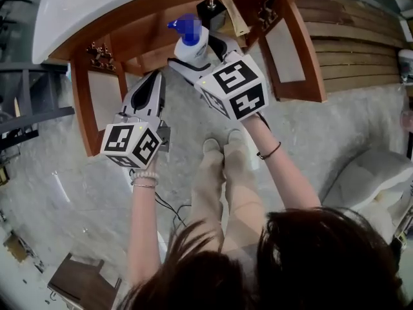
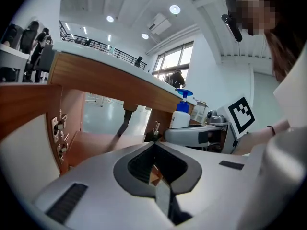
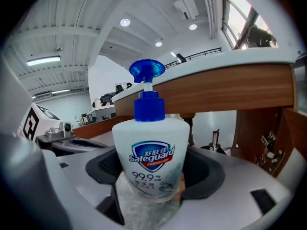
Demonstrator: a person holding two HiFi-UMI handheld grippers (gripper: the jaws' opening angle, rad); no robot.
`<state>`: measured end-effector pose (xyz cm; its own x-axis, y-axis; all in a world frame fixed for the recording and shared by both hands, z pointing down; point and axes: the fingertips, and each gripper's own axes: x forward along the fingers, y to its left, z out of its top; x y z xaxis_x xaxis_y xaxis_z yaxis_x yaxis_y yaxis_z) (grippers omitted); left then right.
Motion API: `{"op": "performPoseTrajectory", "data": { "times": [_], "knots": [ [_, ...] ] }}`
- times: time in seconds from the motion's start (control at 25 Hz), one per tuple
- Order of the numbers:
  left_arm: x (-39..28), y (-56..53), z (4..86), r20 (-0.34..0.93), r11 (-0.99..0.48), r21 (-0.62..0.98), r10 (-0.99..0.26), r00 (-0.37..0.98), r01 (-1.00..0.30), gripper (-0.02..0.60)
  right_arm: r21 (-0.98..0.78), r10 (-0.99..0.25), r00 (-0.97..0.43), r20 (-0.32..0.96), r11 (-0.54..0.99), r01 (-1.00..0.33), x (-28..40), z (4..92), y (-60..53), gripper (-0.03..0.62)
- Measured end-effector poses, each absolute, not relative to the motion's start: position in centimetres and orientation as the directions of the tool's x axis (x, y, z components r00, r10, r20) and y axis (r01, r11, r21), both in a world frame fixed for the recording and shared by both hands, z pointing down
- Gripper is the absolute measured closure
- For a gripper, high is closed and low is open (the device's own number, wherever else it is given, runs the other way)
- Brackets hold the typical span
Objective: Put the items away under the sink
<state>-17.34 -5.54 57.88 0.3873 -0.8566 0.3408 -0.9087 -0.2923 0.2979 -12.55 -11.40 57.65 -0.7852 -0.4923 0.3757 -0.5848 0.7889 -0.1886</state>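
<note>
1. Hair fills the head view's bottom edge.
2. Right gripper grasps the soap bottle at the open cabinet. Only its own view shows the label.
3. Left gripper has its jaws clenched on nothing. Its view shows the bottle side-on.

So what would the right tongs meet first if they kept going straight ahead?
Likely the drain pipe in the open cabinet, with the held soap bottle touching first; depth is unclear.
</note>
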Motion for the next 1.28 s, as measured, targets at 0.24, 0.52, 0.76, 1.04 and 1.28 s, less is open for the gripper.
{"op": "performPoseTrajectory", "data": {
  "times": [0.24,0.52,0.76,1.04,1.28],
  "knots": [
    [-18.0,-7.4,61.4,0.320,-0.285,0.278,-0.873,0.368,-0.917,0.581,-0.164,-0.481,-0.795,0.368,0.809,-0.565,-14.0,61.7,-13.4,0.227],
    [-19.5,-9.4,64.1,0.292,-0.276,0.244,-0.894,0.341,-0.930,0.581,-0.149,-0.489,-0.801,0.347,0.814,-0.562,-15.8,64.9,-15.8,0.227],
    [-21.0,-10.9,65.8,0.258,-0.260,0.222,-0.914,0.314,-0.940,0.581,-0.127,-0.491,-0.808,0.325,0.824,-0.552,-17.6,66.9,-17.7,0.227],
    [-22.9,-12.1,67.8,0.244,-0.233,0.205,-0.928,0.280,-0.951,0.581,-0.076,-0.510,-0.802,0.311,0.828,-0.556,-19.7,69.0,-19.7,0.227],
    [-24.4,-13.2,69.0,0.241,-0.212,0.197,-0.936,0.257,-0.957,0.581,-0.043,-0.526,-0.789,0.318,0.823,-0.566,-20.8,70.8,-21.3,0.227]
  ]
}}
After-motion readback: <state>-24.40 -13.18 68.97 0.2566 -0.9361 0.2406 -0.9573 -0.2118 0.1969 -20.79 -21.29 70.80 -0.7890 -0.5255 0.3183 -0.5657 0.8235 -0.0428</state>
